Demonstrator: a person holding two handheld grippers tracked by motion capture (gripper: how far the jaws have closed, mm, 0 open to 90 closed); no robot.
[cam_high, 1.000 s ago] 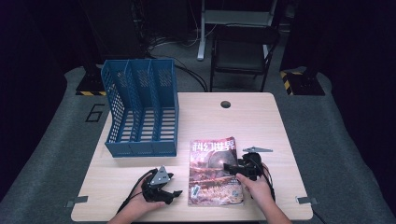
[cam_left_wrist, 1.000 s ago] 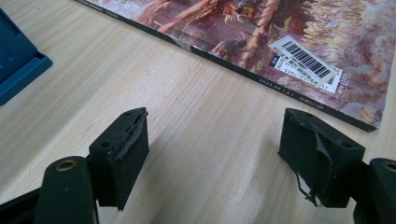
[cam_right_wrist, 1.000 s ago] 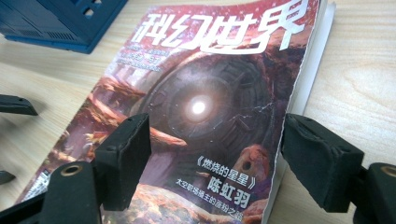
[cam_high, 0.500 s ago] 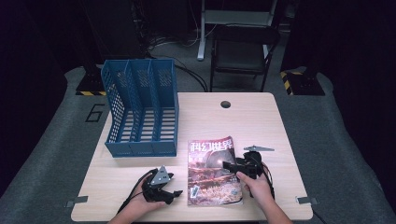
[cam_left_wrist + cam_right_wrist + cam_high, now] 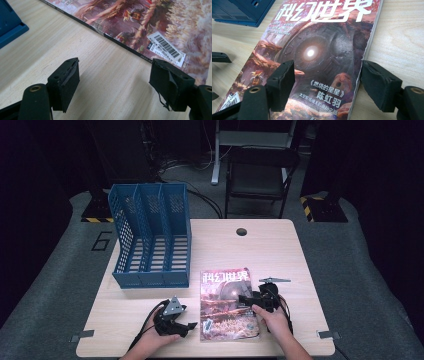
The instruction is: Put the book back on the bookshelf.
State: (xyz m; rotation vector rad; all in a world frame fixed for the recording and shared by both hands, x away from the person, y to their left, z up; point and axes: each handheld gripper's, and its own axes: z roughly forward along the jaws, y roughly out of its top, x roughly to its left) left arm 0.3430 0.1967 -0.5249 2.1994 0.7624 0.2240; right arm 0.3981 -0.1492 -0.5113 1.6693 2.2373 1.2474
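Glossy paper magazine point(image 5: 229, 302); wooden table point(image 5: 280, 250).

magazine point(image 5: 229, 304) flat on table point(image 5: 280, 250) near front edge, file rack point(image 5: 150, 240) behind and left of it, left gripper point(image 5: 190, 326) just left of magazine's near corner, right gripper point(image 5: 245, 299) over magazine's right edge, chair point(image 5: 257, 175) behind table

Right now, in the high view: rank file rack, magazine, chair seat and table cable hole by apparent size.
1. File rack
2. Magazine and chair seat: look alike, and the chair is farther off, so unranked
3. Cable hole
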